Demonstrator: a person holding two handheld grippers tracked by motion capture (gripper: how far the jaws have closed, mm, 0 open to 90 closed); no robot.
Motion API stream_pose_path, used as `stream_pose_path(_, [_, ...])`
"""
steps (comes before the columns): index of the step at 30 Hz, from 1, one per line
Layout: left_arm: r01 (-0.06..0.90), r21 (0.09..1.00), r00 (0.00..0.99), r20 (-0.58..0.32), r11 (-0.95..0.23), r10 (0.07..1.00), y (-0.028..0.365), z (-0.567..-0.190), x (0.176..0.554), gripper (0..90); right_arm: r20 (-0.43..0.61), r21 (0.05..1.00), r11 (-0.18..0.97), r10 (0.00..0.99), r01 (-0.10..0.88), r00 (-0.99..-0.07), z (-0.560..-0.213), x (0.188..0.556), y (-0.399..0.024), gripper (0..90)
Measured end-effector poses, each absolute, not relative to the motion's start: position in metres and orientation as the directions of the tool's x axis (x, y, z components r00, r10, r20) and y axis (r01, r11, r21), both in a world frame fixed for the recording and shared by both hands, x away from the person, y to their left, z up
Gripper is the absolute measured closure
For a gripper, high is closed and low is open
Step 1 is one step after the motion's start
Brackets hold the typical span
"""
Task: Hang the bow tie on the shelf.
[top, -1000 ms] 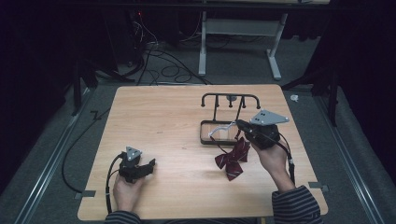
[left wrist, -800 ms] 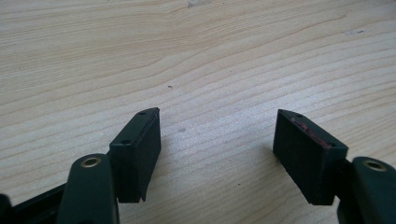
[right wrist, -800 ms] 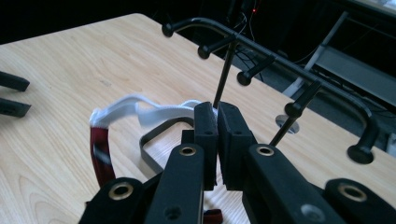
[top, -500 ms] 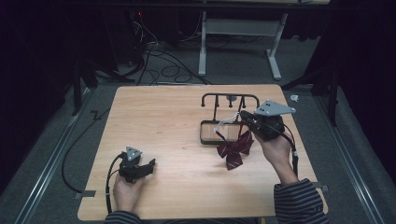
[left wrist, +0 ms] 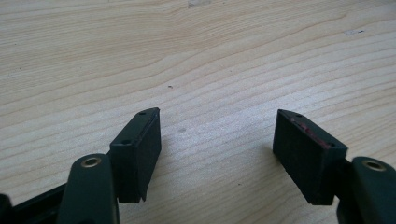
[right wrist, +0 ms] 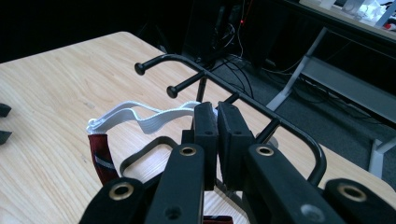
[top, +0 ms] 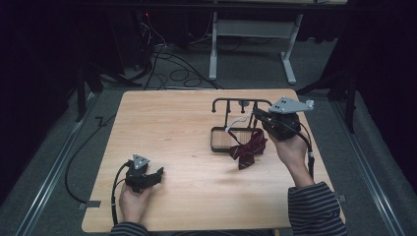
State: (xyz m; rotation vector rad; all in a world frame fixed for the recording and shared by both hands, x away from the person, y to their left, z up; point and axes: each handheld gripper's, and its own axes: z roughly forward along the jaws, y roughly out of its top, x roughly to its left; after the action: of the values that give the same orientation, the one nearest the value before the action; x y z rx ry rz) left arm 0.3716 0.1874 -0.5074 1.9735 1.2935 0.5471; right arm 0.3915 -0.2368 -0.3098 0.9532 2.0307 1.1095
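**Bow tie held up by its strap beside the hook rack**

High view: the right gripper is raised at the far right part of the wooden table, its jaws pointing left toward a black hook rack that stands on a dark tray base. A dark red striped bow tie hangs below the gripper, in front of the tray's right end, with its white elastic strap running up toward the jaws. The left gripper rests low on the near left part of the table, well apart from the rack and the bow tie, held in the person's left hand.

Left gripper view: its two black jaws stand wide apart with bare wood grain between them; nothing is between the pads.

Right gripper view: the jaws are pressed together on the white strap, which loops out to the left and ends at the bow tie's red fabric hanging below. Just beyond the jaws is the rack's top bar with its knobbed pegs pointing left.
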Motion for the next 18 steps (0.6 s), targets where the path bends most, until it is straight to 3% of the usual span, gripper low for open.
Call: stream_pose_path(18, [0.614,0.748,0.411,-0.03,-0.252,0.911,0.1874,-0.5074,0.3716,33.0,-0.178,0.88,0.375,0.829,0.292,-0.53,-0.3015,0.4026,-0.2331,89.2])
